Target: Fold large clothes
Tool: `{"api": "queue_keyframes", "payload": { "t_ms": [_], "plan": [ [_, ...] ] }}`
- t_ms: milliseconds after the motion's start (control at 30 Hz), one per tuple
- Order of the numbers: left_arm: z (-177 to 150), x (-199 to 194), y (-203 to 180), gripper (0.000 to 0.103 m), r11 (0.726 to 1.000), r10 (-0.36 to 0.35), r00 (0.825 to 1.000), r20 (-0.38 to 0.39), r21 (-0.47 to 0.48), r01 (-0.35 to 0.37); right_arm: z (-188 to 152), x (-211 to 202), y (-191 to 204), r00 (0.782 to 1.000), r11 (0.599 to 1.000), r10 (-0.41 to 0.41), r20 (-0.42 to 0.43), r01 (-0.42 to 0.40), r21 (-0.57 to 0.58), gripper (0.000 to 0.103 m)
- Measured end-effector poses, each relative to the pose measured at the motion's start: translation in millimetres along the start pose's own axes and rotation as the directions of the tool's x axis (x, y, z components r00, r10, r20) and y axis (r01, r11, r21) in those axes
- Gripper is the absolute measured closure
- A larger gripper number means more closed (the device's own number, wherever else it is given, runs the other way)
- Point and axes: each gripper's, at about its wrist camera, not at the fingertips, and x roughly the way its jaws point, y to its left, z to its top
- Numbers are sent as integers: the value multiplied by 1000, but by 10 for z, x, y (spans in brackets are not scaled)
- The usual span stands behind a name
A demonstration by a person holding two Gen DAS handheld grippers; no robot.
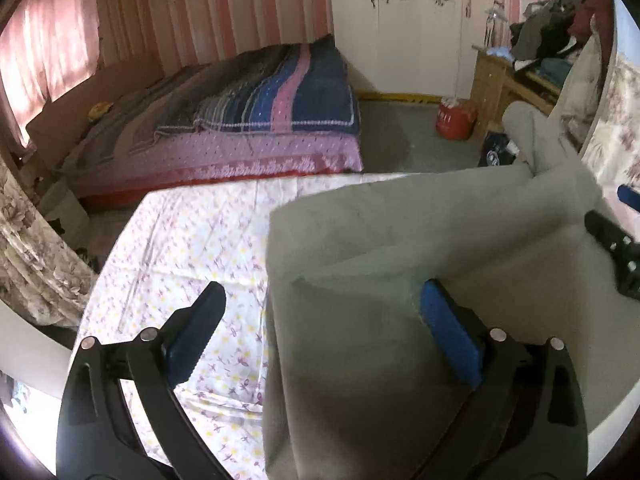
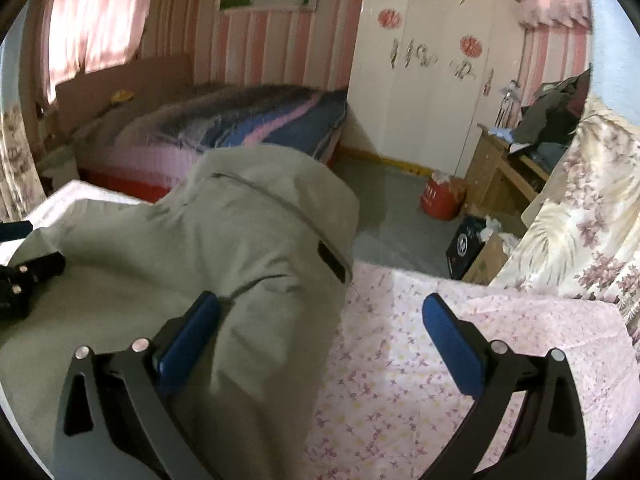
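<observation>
A large grey-green garment [image 1: 400,264] lies partly folded on a table covered by a floral sheet [image 1: 180,240]. My left gripper [image 1: 324,304] is open over the garment's left edge, its right pad [image 1: 448,336] above the cloth and its left pad [image 1: 196,332] above the sheet. In the right wrist view the same garment [image 2: 224,248] rises in a hump with a dark tab at its right side. My right gripper [image 2: 320,316] is open over the garment's right edge, nothing between its fingers. Each gripper shows at the edge of the other's view.
Beyond the table stands a bed [image 1: 248,120] with a striped blue and pink blanket. A white wardrobe [image 1: 408,28], a red bucket [image 1: 454,120], a wooden desk [image 2: 500,176] piled with clothes and boxes on the floor [image 2: 476,252] lie to the right. Floral curtain [image 2: 580,216] hangs at right.
</observation>
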Motion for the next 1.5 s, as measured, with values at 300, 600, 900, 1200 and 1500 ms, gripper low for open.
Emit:
{"api": "queue_keyframes", "payload": {
  "t_ms": [300, 600, 900, 1200, 1500],
  "plan": [
    [-12, -115, 62, 5, 1000, 28, 999, 30, -7, -27, -49, -261, 9, 999, 1000, -12, 51, 12, -2, 2],
    [-71, -1080, 408, 7, 999, 25, 986, 167, -49, -17, -428, -1105, -174, 992, 989, 128, 19, -129, 76, 2],
    [-198, -1773, 331, 6, 994, -87, 982, 170, -55, 98, -723, -1296, -57, 976, 967, 216, -16, -212, 140, 2],
    [-633, -917, 51, 5, 998, 52, 999, 4, 44, -52, -853, -1122, 172, 981, 979, 180, -69, -171, 113, 2],
    [-802, -797, 142, 6, 998, -5, 999, 34, -62, 7, -868, -950, 206, 947, 950, 296, -120, -280, 139, 28]
  ]
}}
